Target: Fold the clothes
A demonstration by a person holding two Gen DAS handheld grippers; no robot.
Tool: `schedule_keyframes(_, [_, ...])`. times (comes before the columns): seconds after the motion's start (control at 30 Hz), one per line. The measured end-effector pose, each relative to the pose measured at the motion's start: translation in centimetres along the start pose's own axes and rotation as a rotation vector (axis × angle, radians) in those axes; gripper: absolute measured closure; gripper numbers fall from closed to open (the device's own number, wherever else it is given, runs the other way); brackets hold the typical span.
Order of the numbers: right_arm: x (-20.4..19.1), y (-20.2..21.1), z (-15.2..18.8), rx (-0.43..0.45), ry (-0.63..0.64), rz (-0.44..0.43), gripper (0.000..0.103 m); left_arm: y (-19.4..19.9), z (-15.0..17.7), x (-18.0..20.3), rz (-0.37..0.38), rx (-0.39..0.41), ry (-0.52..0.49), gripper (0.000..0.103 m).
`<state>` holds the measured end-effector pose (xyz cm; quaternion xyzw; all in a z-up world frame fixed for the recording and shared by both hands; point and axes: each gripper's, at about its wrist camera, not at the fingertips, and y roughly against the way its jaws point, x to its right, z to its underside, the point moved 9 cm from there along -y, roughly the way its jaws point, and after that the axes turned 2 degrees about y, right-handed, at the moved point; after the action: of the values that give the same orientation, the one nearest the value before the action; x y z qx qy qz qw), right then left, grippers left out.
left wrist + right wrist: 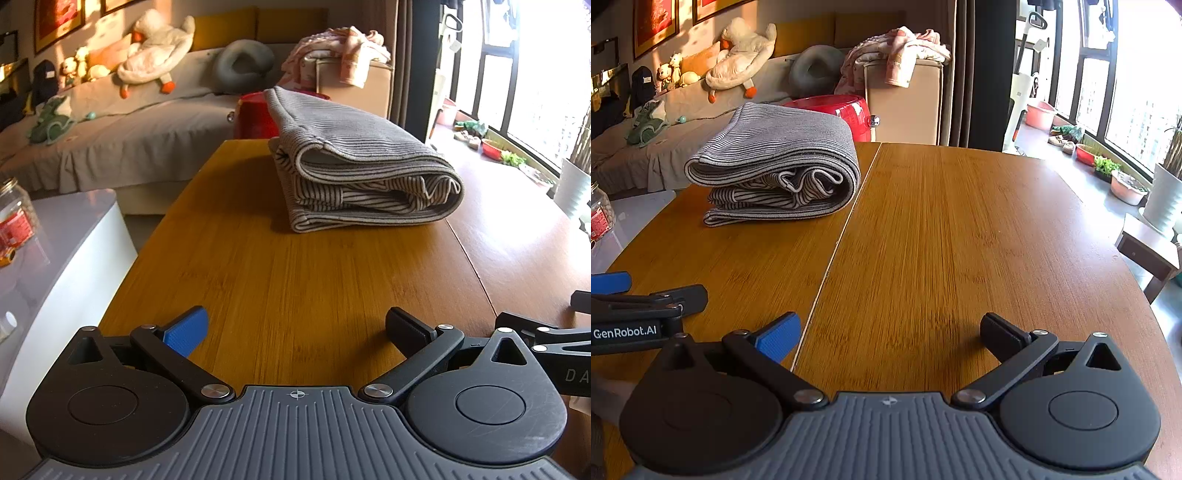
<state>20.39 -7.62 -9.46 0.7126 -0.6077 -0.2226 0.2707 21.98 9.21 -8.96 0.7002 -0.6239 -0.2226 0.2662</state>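
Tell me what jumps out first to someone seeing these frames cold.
The folded striped garment grabs the eye first, lying on the far part of the wooden table, left of its centre seam. Next, the left gripper and right gripper, both open and empty above bare wood at the near edge. Behind, a big white plush goose sprawls on the sofa.

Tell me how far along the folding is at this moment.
Done, by the look of it: the striped garment lies as a compact, layered bundle on the wooden table. In hand: nothing; the left gripper and right gripper are both open, empty and well short of the bundle. Left: no other unfolded clothing shows on the table, though pink clothes are heaped in the background.
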Motion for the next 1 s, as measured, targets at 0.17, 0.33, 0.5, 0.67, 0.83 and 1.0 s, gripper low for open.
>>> schedule_keyframes(0.17, [-0.01, -0.01, 0.01, 0.000, 0.000, 0.000, 0.000, -0.04, -0.03, -0.04, 0.000, 0.000, 0.000, 0.000])
schedule_keyframes(0.33, [-0.01, -0.02, 0.01, 0.000, 0.000, 0.000, 0.000, -0.08, -0.06, -0.07, 0.001, 0.000, 0.000, 0.000])
schedule_keyframes(0.5, [-0.04, -0.01, 0.02, 0.000, -0.001, 0.000, 0.000, -0.09, -0.07, -0.07, 0.001, 0.000, 0.000, 0.000])
schedule_keyframes(0.67, [0.13, -0.04, -0.04, 0.000, -0.002, 0.002, 0.000, -0.11, -0.08, -0.11, 0.001, 0.000, 0.000, 0.000])
schedule_keyframes(0.83, [0.44, -0.32, -0.34, -0.001, -0.009, 0.011, 0.000, -0.12, -0.09, -0.11, 0.000, 0.000, 0.000, 0.000])
schedule_keyframes(1.0, [0.43, -0.29, -0.31, -0.001, -0.010, 0.012, 0.000, -0.09, -0.05, -0.09, 0.000, -0.001, -0.001, 0.000])
